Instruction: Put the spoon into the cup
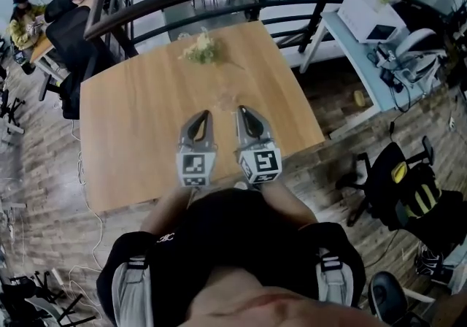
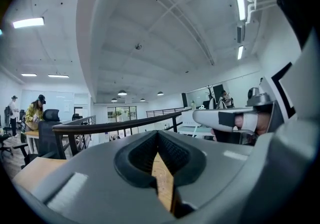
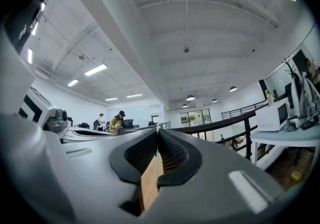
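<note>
A: Item 1, near?
B: Left claw (image 1: 205, 115), right claw (image 1: 242, 111): both pinched closed, empty, side by side over the worktop (image 1: 131, 121), near edge.
A: Task items?
B: Spoon: not made out. Cup (image 1: 232, 93): poss. the faint clear shape mid-worktop, ahead of the claws. Beyond it, a greenish clump (image 1: 201, 48).
A: Risk?
B: Clear cup is hard to judge, so a closed claw reaching in could tip it.
</note>
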A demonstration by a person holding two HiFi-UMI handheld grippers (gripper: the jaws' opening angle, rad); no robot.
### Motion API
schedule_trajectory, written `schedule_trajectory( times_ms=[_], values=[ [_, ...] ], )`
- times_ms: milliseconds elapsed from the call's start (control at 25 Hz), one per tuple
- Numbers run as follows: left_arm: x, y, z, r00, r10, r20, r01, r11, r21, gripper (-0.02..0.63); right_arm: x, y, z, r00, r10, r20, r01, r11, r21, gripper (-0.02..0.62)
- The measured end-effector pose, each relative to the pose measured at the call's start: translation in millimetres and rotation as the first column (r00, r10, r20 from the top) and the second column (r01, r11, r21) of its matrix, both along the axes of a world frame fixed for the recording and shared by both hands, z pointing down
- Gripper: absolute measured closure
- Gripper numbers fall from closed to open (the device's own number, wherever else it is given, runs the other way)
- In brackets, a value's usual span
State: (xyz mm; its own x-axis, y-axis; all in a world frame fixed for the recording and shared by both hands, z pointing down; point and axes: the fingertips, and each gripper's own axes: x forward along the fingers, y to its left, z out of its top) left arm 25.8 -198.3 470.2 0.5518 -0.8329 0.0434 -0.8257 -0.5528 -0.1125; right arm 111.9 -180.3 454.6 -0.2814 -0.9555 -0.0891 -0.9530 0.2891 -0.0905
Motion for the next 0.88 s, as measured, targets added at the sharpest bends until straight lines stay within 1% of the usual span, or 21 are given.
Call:
schedule_trajectory(
  times_ms=[160,320,520,880],
  values=[
    [8,-14,-4,0.999,-0.042,-0.03,0.042,0.999,-0.006,0.595,11,-21,-4,0.999,-0.042,0.008,0.042,0.999,-0.004,0.588],
    [10,-28,-5,0.998,-0.063,-0.027,0.062,0.998,-0.015,0.595,15,-34,-11,0.998,-0.057,0.019,0.057,0.998,0.002,0.588],
    [9,-40,-2,0.997,-0.074,-0.025,0.074,0.997,-0.024,0.595,16,-51,-4,0.997,-0.068,0.021,0.068,0.998,-0.017,0.588],
    [-12,-61,8,0.995,-0.101,-0.015,0.1,0.993,-0.055,0.595,-3,-78,8,0.995,-0.092,0.023,0.093,0.995,-0.047,0.588]
  ],
)
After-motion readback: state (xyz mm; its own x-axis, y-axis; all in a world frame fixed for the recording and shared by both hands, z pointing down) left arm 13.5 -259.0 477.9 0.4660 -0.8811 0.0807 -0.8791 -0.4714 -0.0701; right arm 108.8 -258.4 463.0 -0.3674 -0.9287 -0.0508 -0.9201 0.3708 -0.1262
